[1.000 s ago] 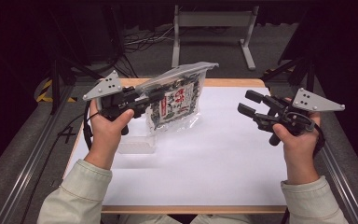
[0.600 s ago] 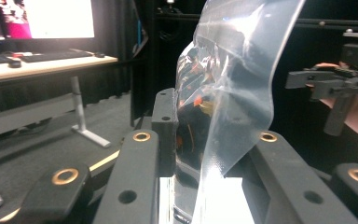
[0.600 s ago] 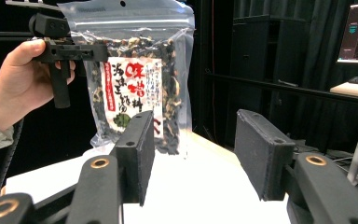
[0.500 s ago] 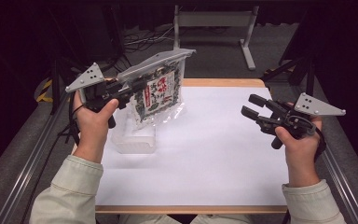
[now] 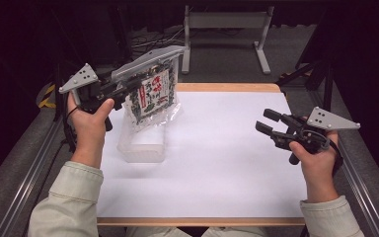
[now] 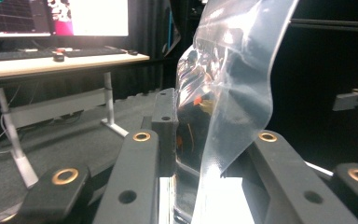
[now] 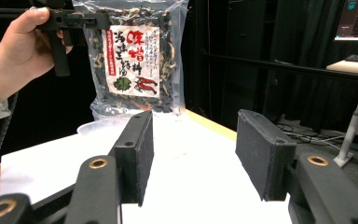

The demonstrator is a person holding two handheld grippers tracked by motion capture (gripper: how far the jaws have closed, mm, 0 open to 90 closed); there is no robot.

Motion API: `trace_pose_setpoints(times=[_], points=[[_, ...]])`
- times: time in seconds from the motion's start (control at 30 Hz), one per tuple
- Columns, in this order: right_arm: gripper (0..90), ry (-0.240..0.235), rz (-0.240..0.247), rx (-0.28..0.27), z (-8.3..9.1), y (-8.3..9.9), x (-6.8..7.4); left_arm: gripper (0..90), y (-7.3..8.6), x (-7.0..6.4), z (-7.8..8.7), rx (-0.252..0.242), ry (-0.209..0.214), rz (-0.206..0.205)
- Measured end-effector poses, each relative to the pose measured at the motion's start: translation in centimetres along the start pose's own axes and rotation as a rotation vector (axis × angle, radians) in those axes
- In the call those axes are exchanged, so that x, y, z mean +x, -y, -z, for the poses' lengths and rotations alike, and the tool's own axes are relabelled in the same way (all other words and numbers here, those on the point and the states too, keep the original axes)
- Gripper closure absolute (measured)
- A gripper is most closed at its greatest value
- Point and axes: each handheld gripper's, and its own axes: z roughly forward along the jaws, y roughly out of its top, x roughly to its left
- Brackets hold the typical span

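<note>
- White table top (image 5: pixel 217 168) lay among dark surroundings, with a clear plastic container (image 5: pixel 143 143) at its left.
- Left gripper (image 5: pixel 128 89) was clenched on a clear food bag (image 5: pixel 150 94), which hung lengthwise above the container, label facing right.
- Right gripper (image 5: pixel 269 123) hovered released, well apart.

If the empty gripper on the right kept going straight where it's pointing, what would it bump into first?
Probably the snack bag hanging from the left gripper. The open right gripper aims toward it over bare table, though depth is hard to judge.
</note>
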Motion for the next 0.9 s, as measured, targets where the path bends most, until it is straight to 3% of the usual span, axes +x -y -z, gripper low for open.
trace_pose_setpoints(times=[0.23, 0.3, 0.43, 0.9], points=[[46.0, 0.007, -0.026, -0.003, 0.5, 1.3, -0.1, 73.0, 0.4, 0.6, 0.3, 0.005, -0.032, -0.012], [45.6, 0.014, -0.028, 0.021, 0.3, 1.8, -0.2, 73.1, 0.5, 0.7, 0.3, 0.009, -0.038, -0.016], [45.2, 0.036, -0.008, 0.041, 0.3, 2.0, -0.2, 73.0, 0.7, 0.9, 0.3, 0.009, -0.043, -0.019], [45.3, 0.020, -0.029, 0.038, 0.4, 2.2, -0.3, 73.1, 2.4, 2.1, 0.3, 0.023, -0.077, 0.002]])
